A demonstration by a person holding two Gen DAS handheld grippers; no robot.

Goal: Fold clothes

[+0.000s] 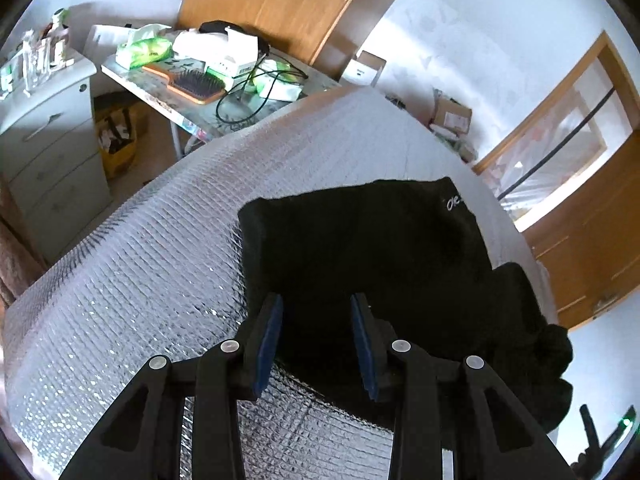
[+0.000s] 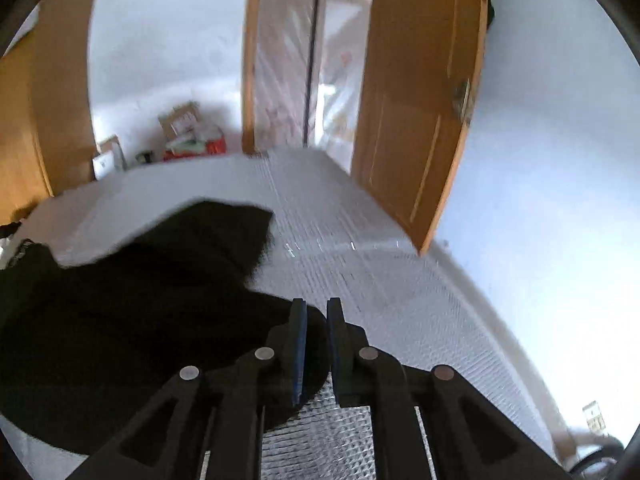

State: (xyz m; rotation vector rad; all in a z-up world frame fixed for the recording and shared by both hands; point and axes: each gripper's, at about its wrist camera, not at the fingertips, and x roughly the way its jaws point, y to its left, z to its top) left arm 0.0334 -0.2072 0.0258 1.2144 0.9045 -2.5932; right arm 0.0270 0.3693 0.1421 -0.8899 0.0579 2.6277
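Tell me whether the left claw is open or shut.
Open: the left claw shows a wide gap between its blue pads, hovering over the black garment, gripping nothing.

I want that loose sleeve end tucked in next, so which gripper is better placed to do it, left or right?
Probably the right gripper: its nearly closed fingers sit at the black garment's loose end. The left gripper hangs open over the folded body.

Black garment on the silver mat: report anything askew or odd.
The black garment is only partly squared: its far part lies flat on the silver mat, but the near right portion is bunched and hangs over the mat's edge. No damage is visible.
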